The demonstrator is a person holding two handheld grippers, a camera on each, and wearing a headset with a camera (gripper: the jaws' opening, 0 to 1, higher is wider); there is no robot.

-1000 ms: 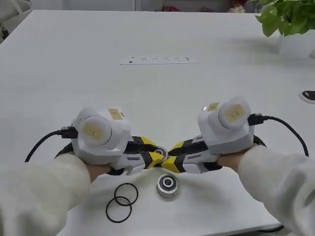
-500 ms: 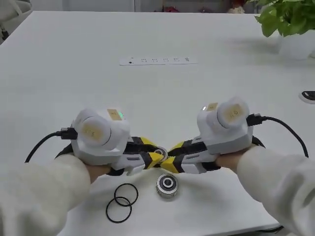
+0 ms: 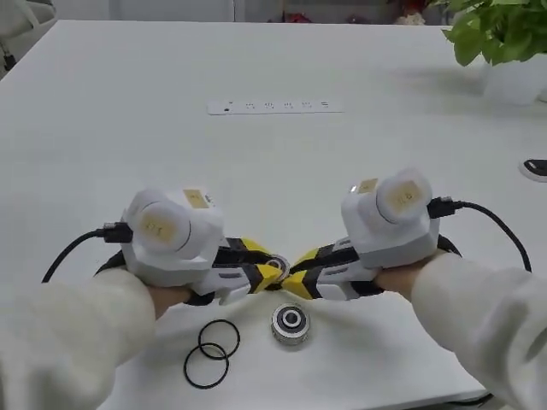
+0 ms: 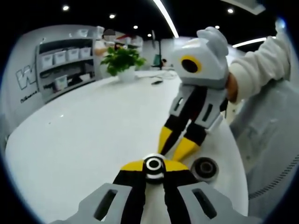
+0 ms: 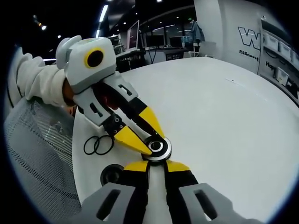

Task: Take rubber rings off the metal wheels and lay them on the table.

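Note:
A small metal wheel [image 3: 279, 266] with a black rubber ring around it hangs above the table between the two grippers. My left gripper [image 4: 154, 169] is shut on this wheel [image 4: 154, 164]. My right gripper [image 5: 156, 164] meets it tip to tip, with its yellow tips closed on the near rim of the wheel [image 5: 157, 148], where the rubber ring sits. A second metal wheel [image 3: 291, 323] lies flat on the table just below the grippers. Two loose black rubber rings [image 3: 212, 351] lie overlapping to its left.
A white power strip [image 3: 273, 105] lies across the middle of the white table [image 3: 273, 162]. A potted plant [image 3: 500, 38] stands at the far right corner, with a small dark object [image 3: 537, 166] at the right edge. The table's front edge runs close below the rings.
The left gripper has rolled slightly in the hand. Both grippers stay joined at the wheel; the rings and the second wheel have not moved.

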